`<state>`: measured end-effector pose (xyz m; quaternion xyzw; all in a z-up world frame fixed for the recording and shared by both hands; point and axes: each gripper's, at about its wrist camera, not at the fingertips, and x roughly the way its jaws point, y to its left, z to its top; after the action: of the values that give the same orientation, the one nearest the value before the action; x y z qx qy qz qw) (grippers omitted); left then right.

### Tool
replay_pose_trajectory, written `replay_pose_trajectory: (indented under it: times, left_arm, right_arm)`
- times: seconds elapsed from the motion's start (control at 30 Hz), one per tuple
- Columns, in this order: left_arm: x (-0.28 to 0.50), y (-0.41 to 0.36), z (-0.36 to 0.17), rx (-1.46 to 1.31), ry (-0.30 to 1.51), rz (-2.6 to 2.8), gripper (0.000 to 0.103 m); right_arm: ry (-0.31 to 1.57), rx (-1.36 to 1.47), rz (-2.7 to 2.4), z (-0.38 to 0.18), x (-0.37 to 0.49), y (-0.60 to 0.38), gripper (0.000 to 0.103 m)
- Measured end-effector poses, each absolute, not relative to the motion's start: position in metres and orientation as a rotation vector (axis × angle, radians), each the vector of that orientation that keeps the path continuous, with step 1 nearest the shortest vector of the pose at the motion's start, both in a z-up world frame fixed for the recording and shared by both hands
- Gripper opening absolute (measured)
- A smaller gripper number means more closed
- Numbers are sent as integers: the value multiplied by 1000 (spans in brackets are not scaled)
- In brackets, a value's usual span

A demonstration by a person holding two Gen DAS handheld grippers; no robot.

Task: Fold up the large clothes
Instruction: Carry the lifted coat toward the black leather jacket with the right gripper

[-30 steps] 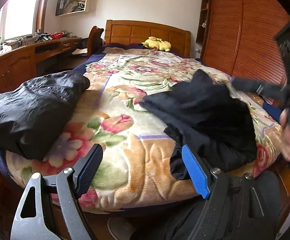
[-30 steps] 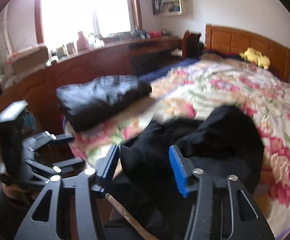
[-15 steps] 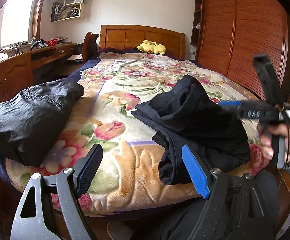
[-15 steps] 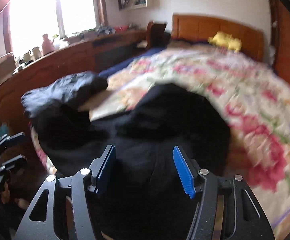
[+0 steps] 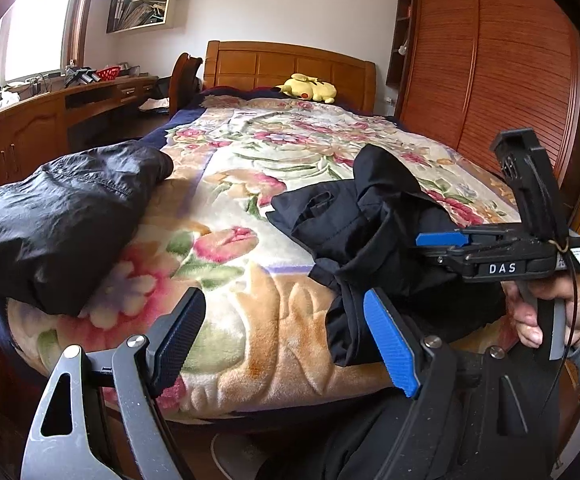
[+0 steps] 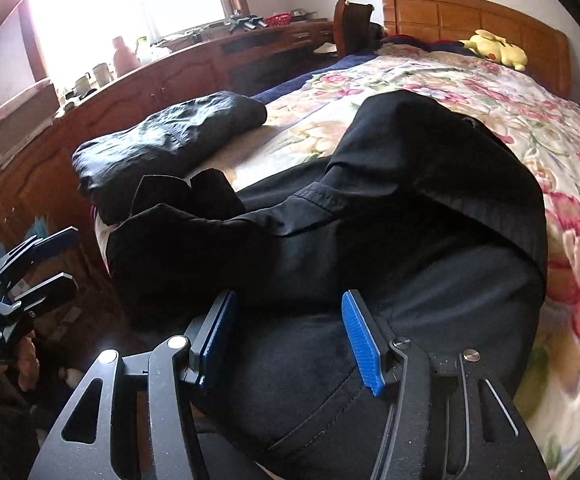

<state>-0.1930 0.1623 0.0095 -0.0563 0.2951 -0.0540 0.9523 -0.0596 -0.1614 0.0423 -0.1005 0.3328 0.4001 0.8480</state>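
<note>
Left wrist view: the left gripper (image 5: 278,344) hangs off the foot of the bed (image 5: 250,360), jaws spread wide with nothing between them. The crumpled dark garment (image 5: 370,236) lies at 2 o'clock from it, near the bed's foot edge, one part draping over that edge. The right gripper (image 5: 434,240) meets the heap from 3 o'clock. A folded black jacket (image 5: 54,216) occupies 10 o'clock; bare blanket between the two gives room for spreading.

Right wrist view: the right gripper (image 6: 290,340) sits low over the garment (image 6: 370,220), jaws partly spread and just narrowing, cloth lying between them; the pads are not seen pressing on it. The fabric appears soft, limp and light; it will sag when lifted. A seam or hem edge at 12 o'clock offers the firmest hold.
</note>
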Motion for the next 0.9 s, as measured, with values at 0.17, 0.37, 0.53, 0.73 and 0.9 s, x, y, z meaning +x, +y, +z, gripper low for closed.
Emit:
replay_pose_trajectory:
  times: [0.17,0.37,0.53,0.73,0.9]
  left_arm:
    - [-192,156,4,-106,614,-125,82]
    - [-191,153,2,-99,609,-154,82]
    - [-189,157,-4,-110,606,-169,82]
    - [-180,164,-17,-130,631,-180,82]
    - [-177,166,-22,-138,630,-194,82]
  right_arm:
    - [649,-200,793,64,-55,-163,58]
    - [601,-247,689,92,-16,-152,58]
    - [660,-266,675,90,24,-129,58]
    - [785,-336,733,73,59,-92,47]
    - [771,-419,750,70,69,-73,6]
